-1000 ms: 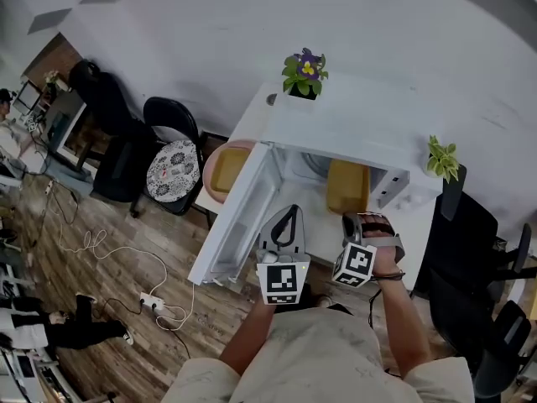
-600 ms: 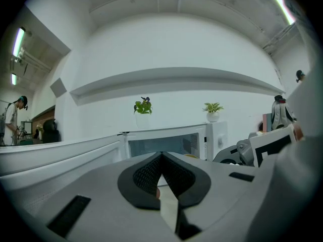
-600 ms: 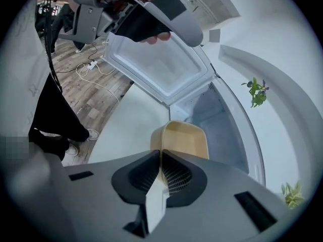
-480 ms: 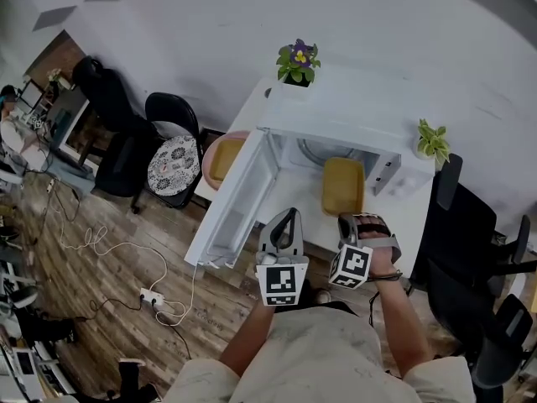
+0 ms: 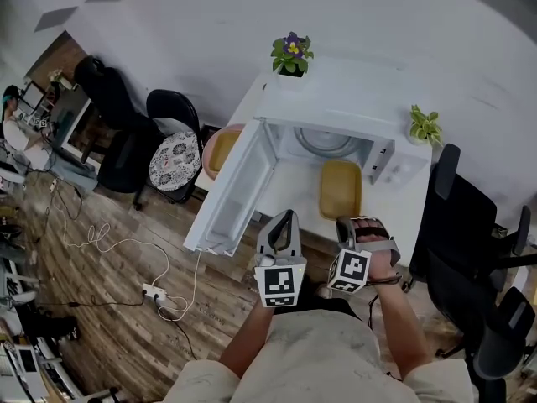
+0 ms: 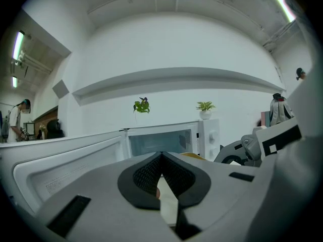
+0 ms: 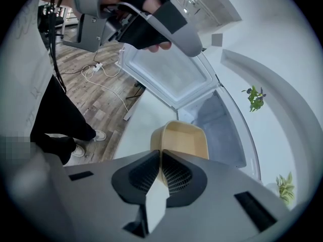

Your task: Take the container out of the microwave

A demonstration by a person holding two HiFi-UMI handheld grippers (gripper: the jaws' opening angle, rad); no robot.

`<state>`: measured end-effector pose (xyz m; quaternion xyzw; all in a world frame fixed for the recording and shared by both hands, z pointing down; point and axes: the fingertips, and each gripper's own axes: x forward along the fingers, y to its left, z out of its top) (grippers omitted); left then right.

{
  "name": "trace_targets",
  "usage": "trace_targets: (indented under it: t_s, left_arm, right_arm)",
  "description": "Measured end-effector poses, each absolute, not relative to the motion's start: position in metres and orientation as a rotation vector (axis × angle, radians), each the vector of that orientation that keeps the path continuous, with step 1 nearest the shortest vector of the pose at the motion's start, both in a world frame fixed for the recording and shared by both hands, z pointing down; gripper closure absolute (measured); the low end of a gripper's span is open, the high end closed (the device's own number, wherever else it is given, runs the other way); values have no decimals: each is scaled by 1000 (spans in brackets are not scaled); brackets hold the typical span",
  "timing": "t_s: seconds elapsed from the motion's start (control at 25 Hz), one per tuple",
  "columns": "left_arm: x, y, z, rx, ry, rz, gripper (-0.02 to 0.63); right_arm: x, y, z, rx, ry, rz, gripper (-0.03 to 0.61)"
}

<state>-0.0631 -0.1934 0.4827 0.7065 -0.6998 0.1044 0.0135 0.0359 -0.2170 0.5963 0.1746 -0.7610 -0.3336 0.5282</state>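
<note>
Yellow container point(image 5: 340, 188): out of the microwave point(image 5: 336, 112) — over the counter point(image 5: 289, 193), between its mouth and the front edge.
Right gripper point(image 7: 160, 158): nearly closed, pinching the container's near rim.
Left gripper point(image 6: 162, 155): jaws together — empty.
Door point(image 5: 231, 196): wide open.

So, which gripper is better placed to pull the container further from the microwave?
Right. The right gripper is shut on the near rim of the container, in line with it. The left gripper is shut and empty, nearer the open door.
</note>
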Motion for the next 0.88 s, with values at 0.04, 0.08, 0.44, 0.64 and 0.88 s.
trace_targets:
  t_s: [0.04,0.08,0.44,0.64,0.88]
  left_arm:
    - [-62,-191,484,2198,-2180,331,607]
    - [-62,-189,484,2195,-2180,336,607]
    - [-63,-179,488,2207,-2150,364,607]
    - [-65,-186,501,2236,-2079,351,607]
    - [-66,-188,506,2314,-1994,346,607]
  right_arm:
    - [37,-213,596,412,-1820,-797,546]
    - [38,-210,597,407,-1821,-796,546]
    - [45,-185,603,398,-1820,-755,546]
    - [49,-182,604,443,-1798,-715,546]
    - [50,-177,604,497,-1756,-659,546]
